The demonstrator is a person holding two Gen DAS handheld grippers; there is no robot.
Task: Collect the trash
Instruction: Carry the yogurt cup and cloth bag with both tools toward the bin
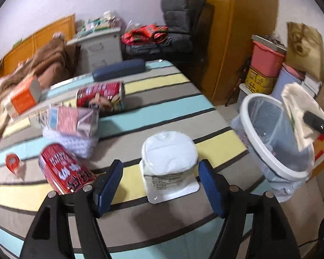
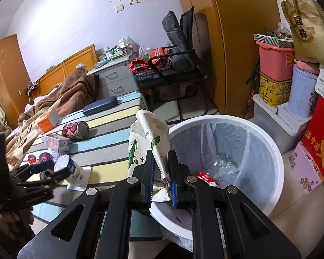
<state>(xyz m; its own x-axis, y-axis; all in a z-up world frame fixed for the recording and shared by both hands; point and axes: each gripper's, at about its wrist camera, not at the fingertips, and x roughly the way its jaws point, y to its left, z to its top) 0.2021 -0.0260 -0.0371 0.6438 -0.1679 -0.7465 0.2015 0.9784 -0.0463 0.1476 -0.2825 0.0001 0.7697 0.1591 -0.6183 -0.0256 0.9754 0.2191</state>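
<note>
My left gripper [image 1: 161,183] is open, its fingers on either side of a white plastic cup [image 1: 169,157] lying on the striped bed [image 1: 179,108], not touching it. A red can [image 1: 62,172], a pink carton [image 1: 73,120] and a second red can [image 1: 101,96] lie to the left. My right gripper [image 2: 161,179] is shut on a crumpled white paper bag [image 2: 146,133] with green arrows, held over the rim of the white trash bin [image 2: 278,157]. The bin [image 1: 267,153], lined with clear plastic, holds a red wrapper [image 2: 205,177]. The left gripper [image 2: 43,172] shows by the cup [image 2: 70,169].
An orange box [image 1: 23,96] and a dark blue case [image 1: 118,69] lie further back on the bed. A brown blanket [image 2: 60,101] covers the bed's head end. A grey drawer unit [image 2: 116,79], a black chair [image 2: 179,64] and stacked boxes [image 2: 274,64] stand around the bin.
</note>
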